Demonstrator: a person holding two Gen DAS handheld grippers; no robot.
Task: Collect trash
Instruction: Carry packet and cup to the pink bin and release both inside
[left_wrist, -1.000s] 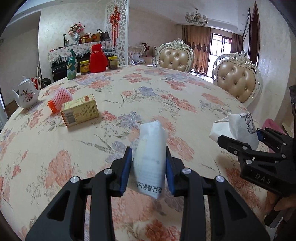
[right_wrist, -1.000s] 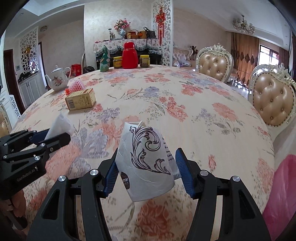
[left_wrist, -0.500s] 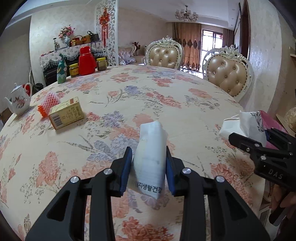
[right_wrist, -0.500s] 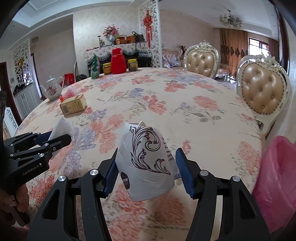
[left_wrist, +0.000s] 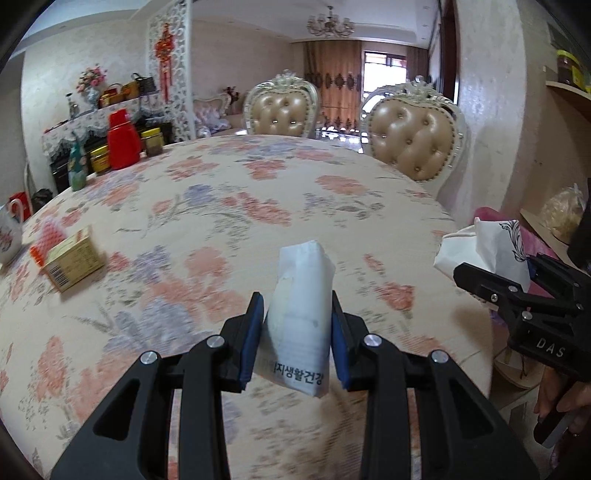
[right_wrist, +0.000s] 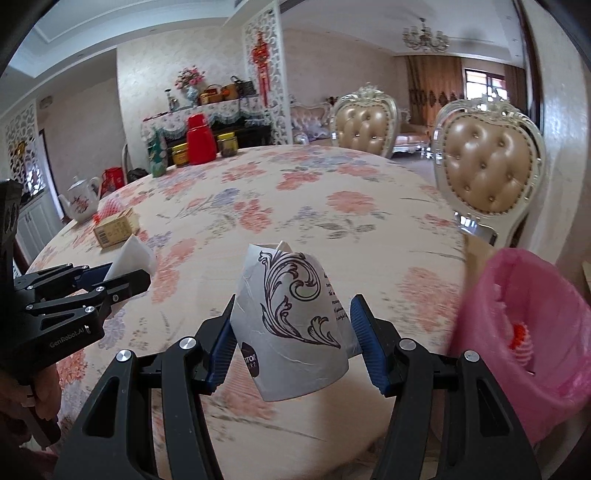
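A round tabletop (left_wrist: 229, 206) covered in a flowered cloth fills both views and serves as the landmark. Above its near edge, the left tongs (left_wrist: 297, 332) are clamped on a white plastic packet (left_wrist: 301, 314) printed with Korean lettering, held upright between the blue pads. To their right, over the tabletop's right edge, the right tongs (right_wrist: 293, 332) are clamped on a crumpled white paper cup (right_wrist: 295, 325) with a black scroll pattern. Just past that right edge, lower than the tabletop, stands a bin lined with a pink bag (right_wrist: 517, 332), with something red and white inside. On the tabletop's left side lie a yellow carton (left_wrist: 74, 264) and a red foam net (left_wrist: 46, 236) beside it. At the far left edge stand a red jug (left_wrist: 123, 142) and small jars. Two padded chairs (left_wrist: 413, 142) stand behind the tabletop.
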